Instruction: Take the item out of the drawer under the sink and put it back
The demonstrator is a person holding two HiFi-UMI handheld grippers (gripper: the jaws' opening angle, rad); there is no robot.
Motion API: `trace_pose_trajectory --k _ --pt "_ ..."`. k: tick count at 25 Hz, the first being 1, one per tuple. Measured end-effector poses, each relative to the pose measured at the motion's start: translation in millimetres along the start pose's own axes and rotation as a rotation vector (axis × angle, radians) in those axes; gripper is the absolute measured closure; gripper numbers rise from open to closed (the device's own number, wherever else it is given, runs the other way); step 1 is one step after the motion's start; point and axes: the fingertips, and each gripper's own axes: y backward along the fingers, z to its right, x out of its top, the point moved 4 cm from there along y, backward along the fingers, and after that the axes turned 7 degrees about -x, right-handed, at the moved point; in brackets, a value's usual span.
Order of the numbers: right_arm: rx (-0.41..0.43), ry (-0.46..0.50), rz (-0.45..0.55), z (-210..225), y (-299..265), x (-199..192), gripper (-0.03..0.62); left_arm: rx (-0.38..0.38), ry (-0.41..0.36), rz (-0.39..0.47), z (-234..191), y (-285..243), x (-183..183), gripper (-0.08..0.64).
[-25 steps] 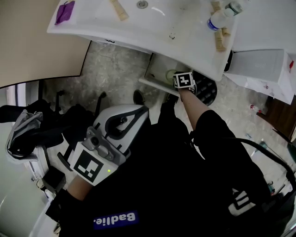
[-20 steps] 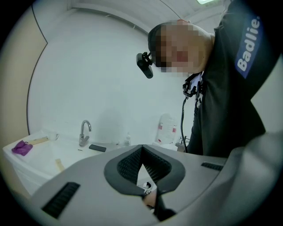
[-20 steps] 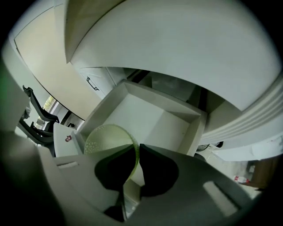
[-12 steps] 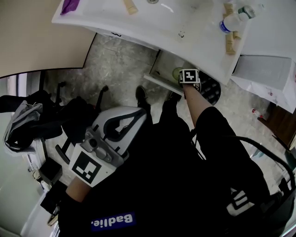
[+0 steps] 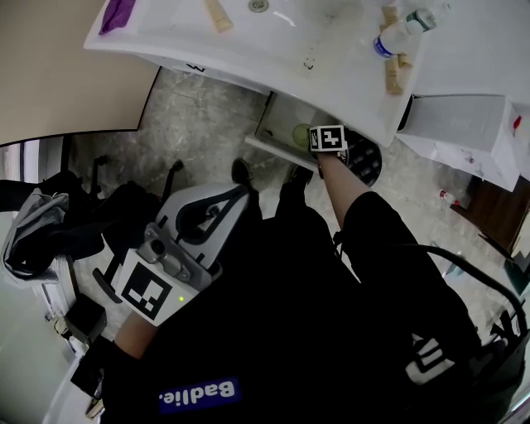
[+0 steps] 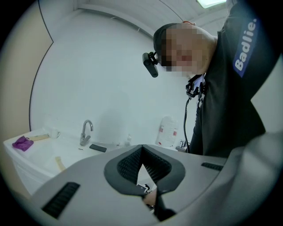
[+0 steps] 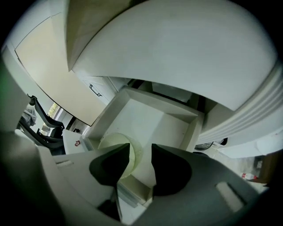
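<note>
The drawer [image 5: 272, 131] under the sink stands pulled out. A pale green round item [image 5: 300, 134] lies inside it near the front wall. My right gripper [image 5: 315, 137] reaches into the drawer just over the item. In the right gripper view the jaws are opening: the item [image 7: 114, 140] sits on the drawer floor [image 7: 154, 117], mostly behind the left jaw, its edge in the gap, and the pads of the right gripper [image 7: 140, 152] stand clear of it. My left gripper [image 5: 242, 194] is held low by my body, shut and empty [image 6: 141, 149].
The white sink [image 5: 248, 45] overhangs the drawer, with a bottle [image 5: 396, 33] and a purple cloth [image 5: 116, 15] on its rim. A black perforated basket [image 5: 366, 162] and a white box [image 5: 464, 122] stand right of the drawer. Dark chairs and bags [image 5: 83, 224] crowd the left floor.
The right gripper has stayed over the open drawer, shifting only slightly. The green item shows more plainly beside it than a second ago. The left gripper has not moved.
</note>
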Motion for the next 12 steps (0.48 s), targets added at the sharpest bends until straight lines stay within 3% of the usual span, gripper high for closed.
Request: trace_pose_trajectory --k 5,12 --pt "0.025 -0.014 0.080 -5.9 46.4 3.5 0.463 -0.038 -0.031 0.050 -2.3 2.5 10.8 0.555" --pt "0.104 0.020 0.244 -52.3 136.5 -2.9 0.465 -0.137 -0.034 0.092 -0.6 11.3 18.5 0.555"
